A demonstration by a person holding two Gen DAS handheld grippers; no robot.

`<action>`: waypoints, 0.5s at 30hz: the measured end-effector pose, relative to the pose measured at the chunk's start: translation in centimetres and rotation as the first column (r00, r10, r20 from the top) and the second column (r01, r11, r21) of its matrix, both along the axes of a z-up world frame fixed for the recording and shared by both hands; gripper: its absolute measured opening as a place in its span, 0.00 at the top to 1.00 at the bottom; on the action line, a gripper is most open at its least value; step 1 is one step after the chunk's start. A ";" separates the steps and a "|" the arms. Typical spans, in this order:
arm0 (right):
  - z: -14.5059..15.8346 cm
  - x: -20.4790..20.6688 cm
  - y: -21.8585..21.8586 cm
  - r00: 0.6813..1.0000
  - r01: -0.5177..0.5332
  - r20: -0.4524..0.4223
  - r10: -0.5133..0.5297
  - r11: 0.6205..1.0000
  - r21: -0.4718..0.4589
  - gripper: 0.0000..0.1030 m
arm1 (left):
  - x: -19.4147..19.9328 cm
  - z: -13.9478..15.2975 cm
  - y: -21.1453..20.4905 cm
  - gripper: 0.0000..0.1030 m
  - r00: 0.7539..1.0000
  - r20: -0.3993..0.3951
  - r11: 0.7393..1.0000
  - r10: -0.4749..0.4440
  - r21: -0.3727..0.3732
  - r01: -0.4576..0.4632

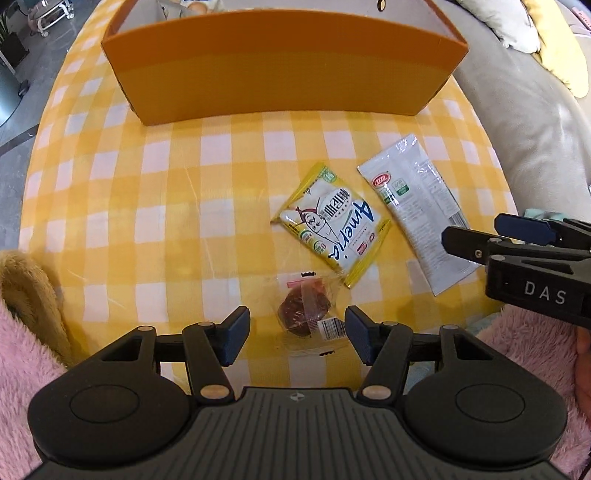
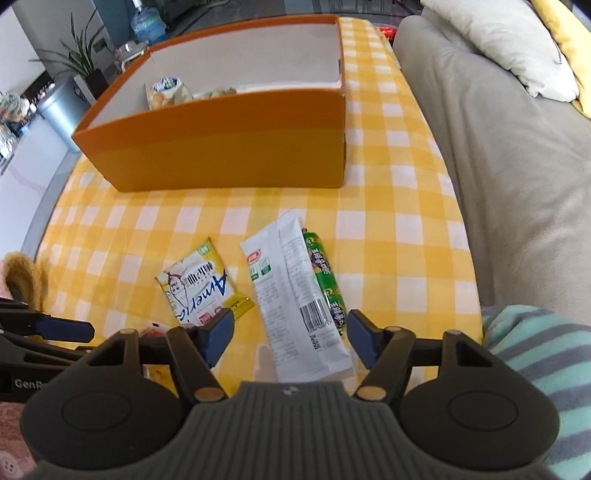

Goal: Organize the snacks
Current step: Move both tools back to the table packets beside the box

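Altogether 4 loose snack packets (image 2: 295,295) before 1 orange box (image 2: 221,147), 2 grippers (image 1: 295,336) unclenched, empty.

You're in a home living room. Evidence: grey sofa (image 2: 509,155) with a cream cushion (image 2: 506,40) right beside the table, yellow-and-white checked tablecloth (image 2: 388,206), potted plant (image 2: 83,55), water-cooler bottle (image 2: 147,22) and grey bin (image 2: 61,110) in the background. Fuzzy pink sleeve (image 1: 22,350) reads as loungewear.
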State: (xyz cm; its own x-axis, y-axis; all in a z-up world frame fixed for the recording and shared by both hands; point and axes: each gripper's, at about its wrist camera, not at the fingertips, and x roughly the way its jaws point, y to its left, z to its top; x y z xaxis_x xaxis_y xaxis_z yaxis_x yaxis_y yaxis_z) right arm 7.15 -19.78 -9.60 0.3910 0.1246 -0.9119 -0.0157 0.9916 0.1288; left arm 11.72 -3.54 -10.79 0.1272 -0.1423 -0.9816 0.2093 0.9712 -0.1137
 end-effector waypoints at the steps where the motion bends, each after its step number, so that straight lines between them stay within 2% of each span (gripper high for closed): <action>1: -0.2 0.1 0.2 1.000 -0.008 -0.006 0.008 1.000 -0.002 0.37 | 0.0 -0.2 -0.1 0.33 1.000 -0.004 1.000 0.001 0.001 -0.001; 5: -0.6 0.4 0.4 1.000 -0.011 -0.019 0.011 1.000 -0.007 0.37 | 0.4 -0.9 -0.1 0.38 1.000 -0.019 1.000 0.013 -0.004 -0.013; 12: -1.7 1.2 0.6 0.998 -0.002 -0.064 0.001 1.000 -0.013 0.37 | 0.2 -1.7 -0.2 0.60 0.999 -0.046 1.000 -0.005 -0.014 0.004; 15: -2.3 1.6 1.3 0.996 -0.031 -0.081 0.027 0.999 -0.043 0.40 | 0.2 -1.7 -0.2 0.62 0.999 -0.039 1.000 -0.009 -0.025 0.008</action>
State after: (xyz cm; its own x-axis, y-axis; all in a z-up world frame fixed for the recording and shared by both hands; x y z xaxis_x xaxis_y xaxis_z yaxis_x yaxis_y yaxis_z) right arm 8.79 -18.45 -11.95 0.3128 0.0935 -0.9452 -0.0361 0.9956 0.0865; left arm 11.96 -3.76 -12.49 0.0878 -0.1673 -0.9820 0.2128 0.9662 -0.1456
